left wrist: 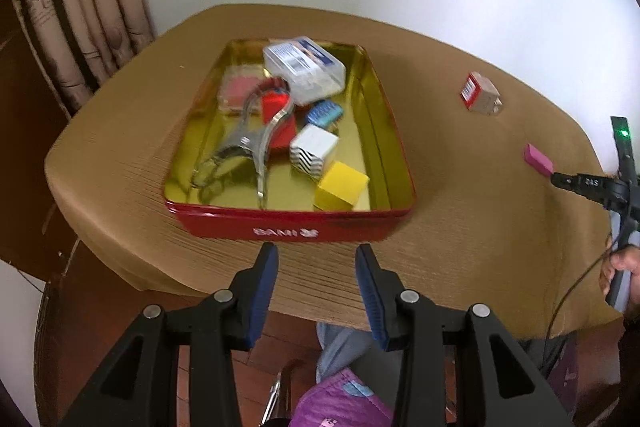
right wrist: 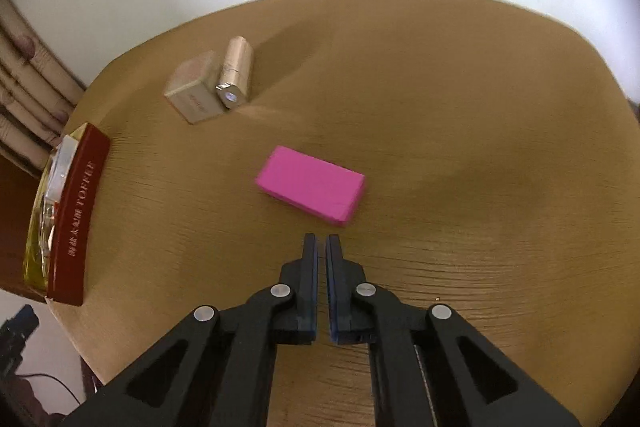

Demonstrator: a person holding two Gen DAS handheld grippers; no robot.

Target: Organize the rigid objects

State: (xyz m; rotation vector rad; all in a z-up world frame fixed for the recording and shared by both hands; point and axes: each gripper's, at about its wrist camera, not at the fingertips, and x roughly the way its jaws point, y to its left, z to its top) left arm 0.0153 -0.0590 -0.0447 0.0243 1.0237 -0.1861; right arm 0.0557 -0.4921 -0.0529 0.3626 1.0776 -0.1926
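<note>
The pink block [right wrist: 311, 187] lies flat on the desk [right wrist: 460, 131], just ahead of the right hand-held gripper [right wrist: 321, 242], whose jaws are nearly closed on nothing. It looks stiff, light and matte, so it should not slip; taking it across its short sides seems the surest hold, once the jaws widen. Farther back a beige box [right wrist: 192, 93] and a lipstick tube [right wrist: 236, 75] lie touching each other. The red tin [left wrist: 288, 227], already holding a yellow cube [left wrist: 340, 185] and tongs [left wrist: 248, 135], sits well to the left, before the empty, open left hand-held gripper [left wrist: 317, 255].
</note>
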